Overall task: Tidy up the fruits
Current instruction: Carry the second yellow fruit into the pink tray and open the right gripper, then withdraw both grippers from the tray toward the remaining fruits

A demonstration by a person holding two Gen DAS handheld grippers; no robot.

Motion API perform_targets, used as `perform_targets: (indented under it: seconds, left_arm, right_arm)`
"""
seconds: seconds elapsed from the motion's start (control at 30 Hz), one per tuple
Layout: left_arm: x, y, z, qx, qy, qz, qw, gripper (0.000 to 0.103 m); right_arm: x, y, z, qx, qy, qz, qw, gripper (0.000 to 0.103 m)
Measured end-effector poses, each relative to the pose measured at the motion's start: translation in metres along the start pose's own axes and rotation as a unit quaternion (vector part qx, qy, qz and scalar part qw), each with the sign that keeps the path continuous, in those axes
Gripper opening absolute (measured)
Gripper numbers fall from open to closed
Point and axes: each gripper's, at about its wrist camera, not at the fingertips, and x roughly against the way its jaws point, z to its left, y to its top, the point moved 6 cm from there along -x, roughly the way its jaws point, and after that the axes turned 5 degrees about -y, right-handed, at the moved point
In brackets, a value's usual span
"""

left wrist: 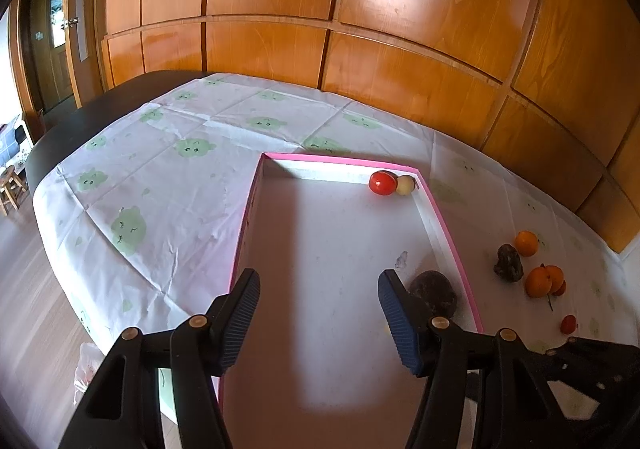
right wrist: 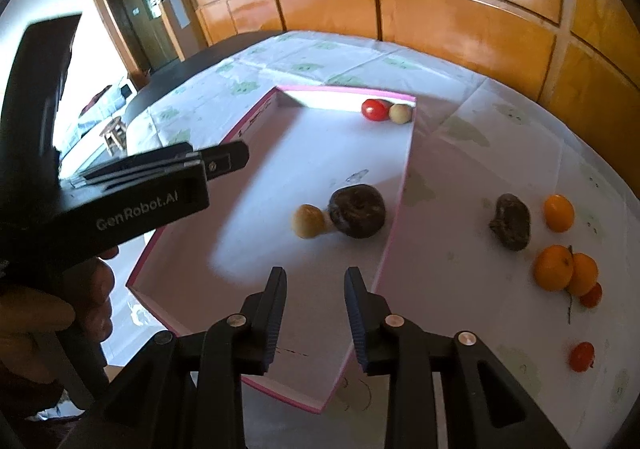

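A pink-rimmed white tray (left wrist: 448,225) (right wrist: 394,209) lies on the table. Inside it, at the far corner, sit a red tomato (left wrist: 381,182) (right wrist: 375,110) and a pale round fruit (left wrist: 405,185) (right wrist: 400,113). Nearer lie a dark wrinkled fruit (left wrist: 434,291) (right wrist: 357,211) and a pale yellow fruit (right wrist: 308,221) touching it. My left gripper (left wrist: 316,317) is open and empty over the tray; its body shows in the right wrist view (right wrist: 120,193). My right gripper (right wrist: 316,309) is open and empty above the tray's near part.
On the cloth right of the tray lie a second dark fruit (left wrist: 509,263) (right wrist: 511,222), a single orange (left wrist: 526,243) (right wrist: 558,213), a pair of oranges (left wrist: 544,281) (right wrist: 564,269) and small red tomatoes (left wrist: 568,324) (right wrist: 582,356). A wooden wall stands behind.
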Motion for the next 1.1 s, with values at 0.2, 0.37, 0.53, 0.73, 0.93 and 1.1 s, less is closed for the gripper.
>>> perform_targets:
  seconds: [0.2,0.37,0.53,0.73,0.93,1.1]
  left_arm:
    - [0.004,0.0,-0.006,-0.01,-0.003,-0.006,0.9999,0.062]
    - [0.008,0.002,-0.013,-0.019,-0.007,-0.009,0.9998,0.062]
    - [0.009,0.001,-0.021,-0.031,-0.011,-0.008,0.9994,0.063]
    - [0.01,-0.002,-0.031,-0.044,-0.017,-0.006,0.9989,0.063]
    - [0.009,-0.004,-0.042,-0.058,-0.023,-0.002,0.9981,0.063]
    - [0.009,-0.006,-0.052,-0.071,-0.027,0.001,0.9971,0.063]
  right_arm:
    - [0.012,0.001,-0.014,-0.011,-0.019,-0.014,1.0,0.031]
    - [0.023,-0.004,-0.035,-0.019,-0.042,-0.02,0.999,0.032]
    - [0.034,-0.01,-0.065,-0.039,-0.066,-0.023,0.997,0.032]
    - [0.046,-0.018,-0.1,-0.062,-0.093,-0.026,0.993,0.032]
    - [0.057,-0.025,-0.125,-0.074,-0.115,-0.028,0.99,0.032]
    - [0.067,-0.028,-0.143,-0.08,-0.13,-0.03,0.988,0.032]
